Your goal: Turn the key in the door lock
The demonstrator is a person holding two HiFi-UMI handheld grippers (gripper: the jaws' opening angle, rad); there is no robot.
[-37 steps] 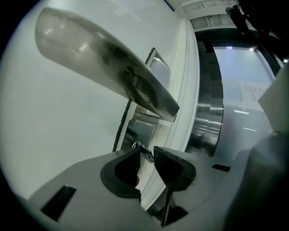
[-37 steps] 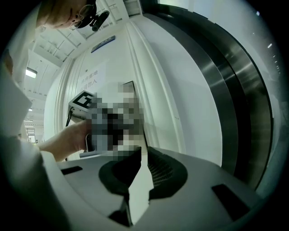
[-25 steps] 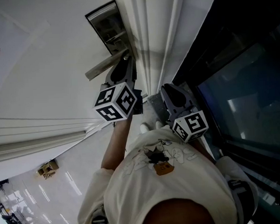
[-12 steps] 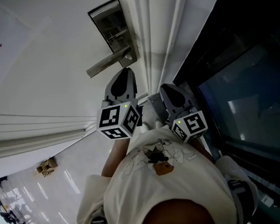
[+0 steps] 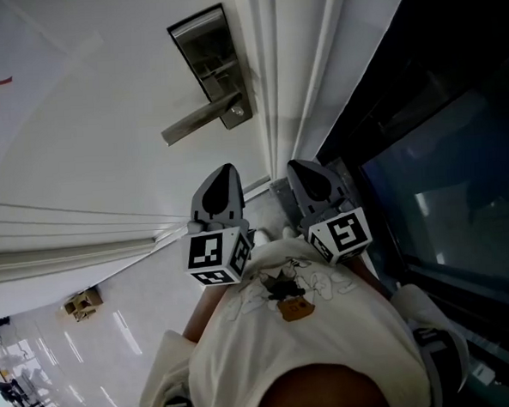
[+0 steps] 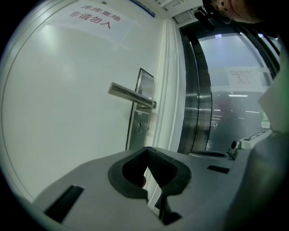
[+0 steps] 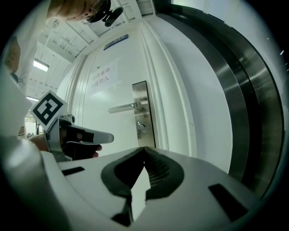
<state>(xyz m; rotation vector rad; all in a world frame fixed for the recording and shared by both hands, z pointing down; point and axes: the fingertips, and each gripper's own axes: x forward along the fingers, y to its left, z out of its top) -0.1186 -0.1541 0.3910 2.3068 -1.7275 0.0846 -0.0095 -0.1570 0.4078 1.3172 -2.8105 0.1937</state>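
Left tool, right tool: both pressed together, empty, well apart from door. Key under lever handle, ahead of left tool, slightly up; left nearer.

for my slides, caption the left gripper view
Shut left gripper faces the handle and lock on a white door.

Small key sits in steel door lock below lever.
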